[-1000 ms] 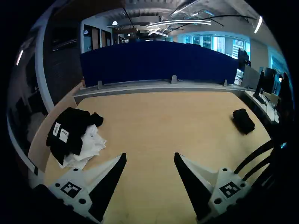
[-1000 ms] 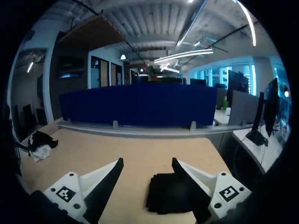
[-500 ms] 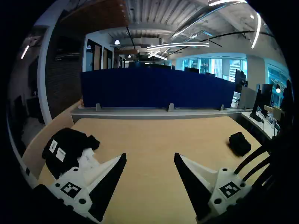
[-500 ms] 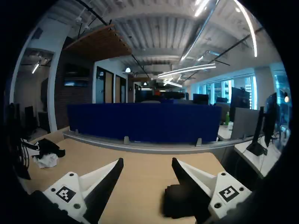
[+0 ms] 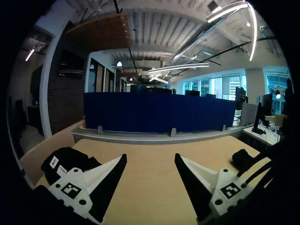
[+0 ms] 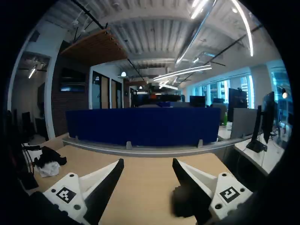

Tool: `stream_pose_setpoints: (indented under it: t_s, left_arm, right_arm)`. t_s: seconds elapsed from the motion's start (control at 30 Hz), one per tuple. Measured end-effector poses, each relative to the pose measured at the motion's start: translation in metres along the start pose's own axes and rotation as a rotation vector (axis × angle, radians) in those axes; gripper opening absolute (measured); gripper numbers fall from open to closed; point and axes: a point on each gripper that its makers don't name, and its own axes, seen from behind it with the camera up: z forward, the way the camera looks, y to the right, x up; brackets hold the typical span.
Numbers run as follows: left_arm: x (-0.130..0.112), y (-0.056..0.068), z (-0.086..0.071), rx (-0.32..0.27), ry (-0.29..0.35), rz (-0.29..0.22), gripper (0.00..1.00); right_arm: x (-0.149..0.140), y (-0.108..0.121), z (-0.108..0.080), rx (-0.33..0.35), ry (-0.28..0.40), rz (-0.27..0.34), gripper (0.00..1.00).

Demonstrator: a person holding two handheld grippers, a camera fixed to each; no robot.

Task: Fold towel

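Observation:
A heap of black and white towels [image 5: 62, 165] lies at the table's left edge, partly behind the left finger of my left gripper [image 5: 150, 168], which stands open and holds nothing. The same heap of towels [image 6: 48, 161] lies far off to the left in the right gripper view. A folded black towel [image 5: 243, 157] rests at the right of the table. My right gripper [image 6: 147, 173] is open and empty; the folded black towel [image 6: 182, 200] sits low beside its right finger, blurred and partly hidden.
The wooden table [image 5: 150, 157] ends at a grey rail with a blue partition [image 5: 157, 112] behind it. A black chair back [image 5: 262, 168] rises at the right. Desks with monitors [image 6: 262, 123] stand farther right.
Both grippers have tilted upward: the table and towels slid lower in both views and more ceiling shows. Both stay open.

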Motion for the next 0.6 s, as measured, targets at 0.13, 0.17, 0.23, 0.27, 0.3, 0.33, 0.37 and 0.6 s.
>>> stream_pose_setpoints:
  t_s: [0.13,0.17,0.23,0.27,0.3,0.33,0.37,0.6]
  left_arm:
    - [0.002,-0.009,0.002,0.026,0.042,0.013,0.94]
    - [0.003,-0.012,0.003,0.036,0.053,0.016,0.94]
    - [0.001,-0.016,0.002,0.05,0.072,0.02,0.94]
    - [0.0,-0.018,0.002,0.058,0.083,0.022,0.94]
    - [-0.002,-0.02,0.002,0.062,0.087,0.024,0.94]
    - [-0.004,-0.022,0.002,0.066,0.091,0.026,0.94]
    - [-0.007,-0.024,0.002,0.07,0.095,0.028,0.94]
    - [-0.026,-0.034,-0.001,0.087,0.125,0.057,0.94]
  right_arm:
    - [-0.013,-0.012,0.004,0.015,-0.034,0.012,1.0]
    - [-0.017,-0.015,0.005,0.02,-0.045,0.016,1.0]
    - [-0.021,-0.018,0.008,0.022,-0.058,0.016,1.0]
    - [-0.023,-0.02,0.01,0.022,-0.065,0.016,1.0]
    - [-0.024,-0.02,0.011,0.018,-0.069,0.013,1.0]
    - [-0.024,-0.021,0.012,0.013,-0.072,0.01,1.0]
    - [-0.025,-0.021,0.014,0.008,-0.076,0.006,1.0]
    - [-0.038,-0.019,0.018,-0.039,-0.105,0.023,1.0]
